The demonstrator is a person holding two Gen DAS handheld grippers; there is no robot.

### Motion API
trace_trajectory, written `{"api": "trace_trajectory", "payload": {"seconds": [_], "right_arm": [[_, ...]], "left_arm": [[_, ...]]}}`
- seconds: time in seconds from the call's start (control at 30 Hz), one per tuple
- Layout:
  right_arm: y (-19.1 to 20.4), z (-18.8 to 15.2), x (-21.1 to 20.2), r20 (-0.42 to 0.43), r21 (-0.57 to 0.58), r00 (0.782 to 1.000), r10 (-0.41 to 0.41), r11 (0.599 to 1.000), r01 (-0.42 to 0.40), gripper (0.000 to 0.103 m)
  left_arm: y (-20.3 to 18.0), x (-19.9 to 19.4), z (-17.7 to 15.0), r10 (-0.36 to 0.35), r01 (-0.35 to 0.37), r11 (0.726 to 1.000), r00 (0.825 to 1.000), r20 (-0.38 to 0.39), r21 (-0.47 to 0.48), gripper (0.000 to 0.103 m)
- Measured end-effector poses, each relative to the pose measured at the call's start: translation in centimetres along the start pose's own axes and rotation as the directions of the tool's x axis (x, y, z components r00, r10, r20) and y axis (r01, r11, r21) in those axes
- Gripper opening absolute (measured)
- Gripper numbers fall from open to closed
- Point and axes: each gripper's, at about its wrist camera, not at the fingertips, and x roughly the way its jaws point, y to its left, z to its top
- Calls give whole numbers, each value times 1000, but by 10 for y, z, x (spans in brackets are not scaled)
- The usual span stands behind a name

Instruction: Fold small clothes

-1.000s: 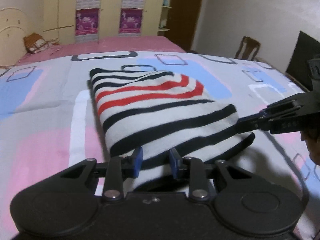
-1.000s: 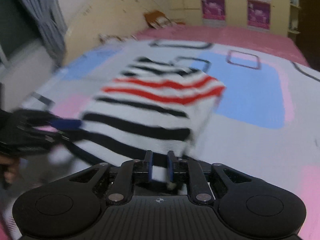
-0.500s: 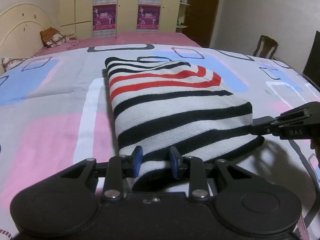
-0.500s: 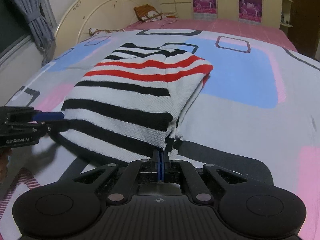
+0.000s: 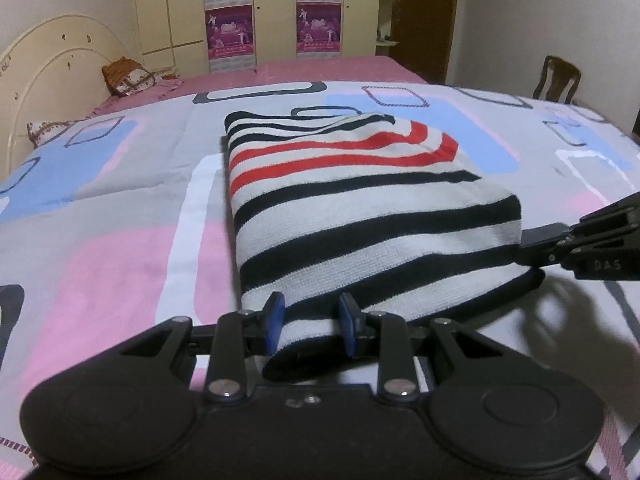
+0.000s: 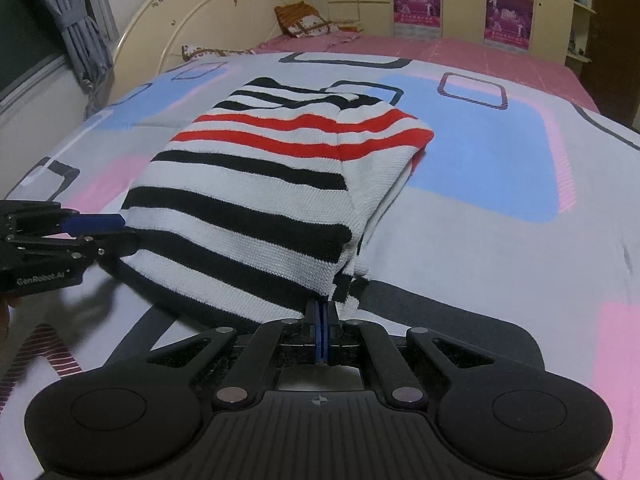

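Note:
A folded white garment with black and red stripes (image 5: 352, 200) lies on the bed; it also shows in the right wrist view (image 6: 272, 184). My left gripper (image 5: 312, 322) stands part open with the garment's near left corner between its blue pads, which do not pinch it. It shows from the side in the right wrist view (image 6: 116, 228). My right gripper (image 6: 322, 320) is shut on the garment's near right corner and holds that edge slightly raised. It shows at the right edge of the left wrist view (image 5: 528, 246).
The bedsheet (image 5: 120, 248) is grey with pink, blue and white squares. A cream headboard (image 6: 224, 12) and pillows (image 6: 308, 20) lie at the far left. Wardrobes with purple posters (image 5: 230, 28) stand behind. A wooden chair (image 5: 558, 78) stands far right.
My right gripper closed on the garment's near right corner about half a second ago and stays shut. Both grippers have moved in a little closer to the garment. The left gripper's gap is unchanged.

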Motion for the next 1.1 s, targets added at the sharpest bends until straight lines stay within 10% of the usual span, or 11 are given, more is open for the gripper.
{"api": "trace_trajectory", "payload": {"seconds": [0.13,0.2,0.23,0.27,0.3,0.33,1.1], "right_arm": [[-2,1,-6,4,9,1000,-5,1000,5,1],[-6,0,-22,43,59,999,-6,998,3,3],[-9,-3,-29,57,83,998,-11,997,6,12],[-11,-5,-35,66,100,997,-36,995,29,69],[-12,-11,-44,93,117,992,-86,990,75,100],[-13,-16,-52,144,123,983,-114,988,97,103],[27,-114,-231,235,232,943,-236,956,182,103]], "left_arm": [[-3,-7,2,20,-20,1000,1000,2,-8,36],[-7,-24,1,41,-40,999,999,23,-32,88],[-9,-32,-1,62,-60,998,997,51,-37,99],[-14,-43,-5,84,-81,996,993,83,-34,103],[-18,-51,-7,90,-88,996,992,89,-28,103],[-22,-57,-9,86,-84,996,993,86,-25,103],[-122,-205,-38,109,-94,992,973,201,-80,103]]}}
